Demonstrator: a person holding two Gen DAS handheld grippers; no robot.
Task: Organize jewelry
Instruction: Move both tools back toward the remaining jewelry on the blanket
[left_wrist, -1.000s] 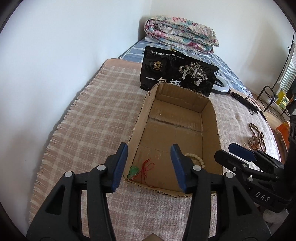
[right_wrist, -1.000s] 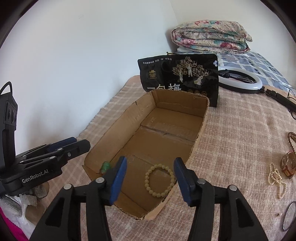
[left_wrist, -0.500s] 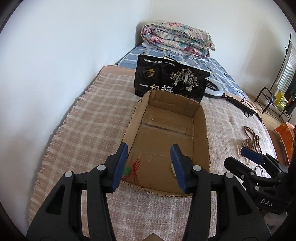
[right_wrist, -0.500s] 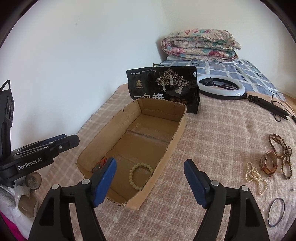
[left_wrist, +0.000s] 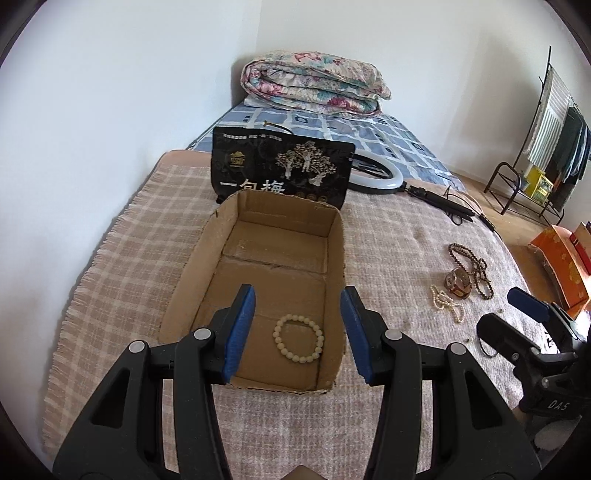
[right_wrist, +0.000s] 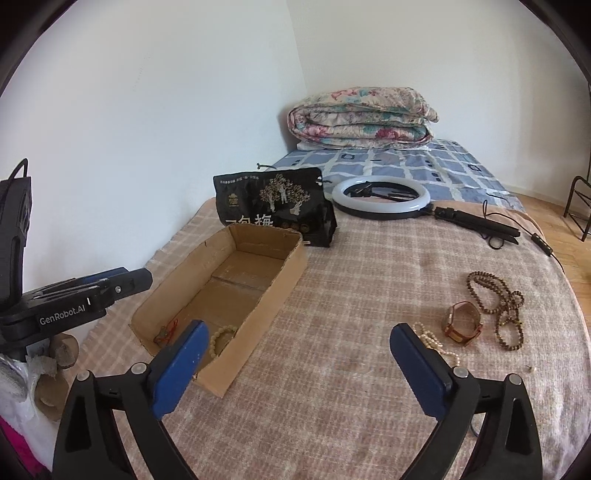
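An open cardboard box (left_wrist: 334, 258) (right_wrist: 284, 280) lies on the plaid blanket. A pale bead bracelet (left_wrist: 298, 339) (right_wrist: 221, 336) lies in its near end, beside a red-corded green pendant (right_wrist: 166, 331). My left gripper (left_wrist: 298, 334) is open and empty above the box's near end. My right gripper (right_wrist: 295, 363) is wide open and empty over the blanket right of the box. A watch (right_wrist: 463, 323) (left_wrist: 458, 283), a pearl strand (right_wrist: 430, 339) (left_wrist: 445, 302) and a brown bead necklace (right_wrist: 495, 299) (left_wrist: 471, 264) lie at right.
A black printed bag (left_wrist: 282, 166) (right_wrist: 275, 201) stands behind the box. A ring light (right_wrist: 380, 197) with its stand and cable lies at the back. A folded quilt (left_wrist: 314, 85) lies on the bed beyond. A wall runs along the left.
My right gripper has opened wider and drawn back right, away from the box. My left gripper has shifted right, so the pale bracelet now shows between its fingers.
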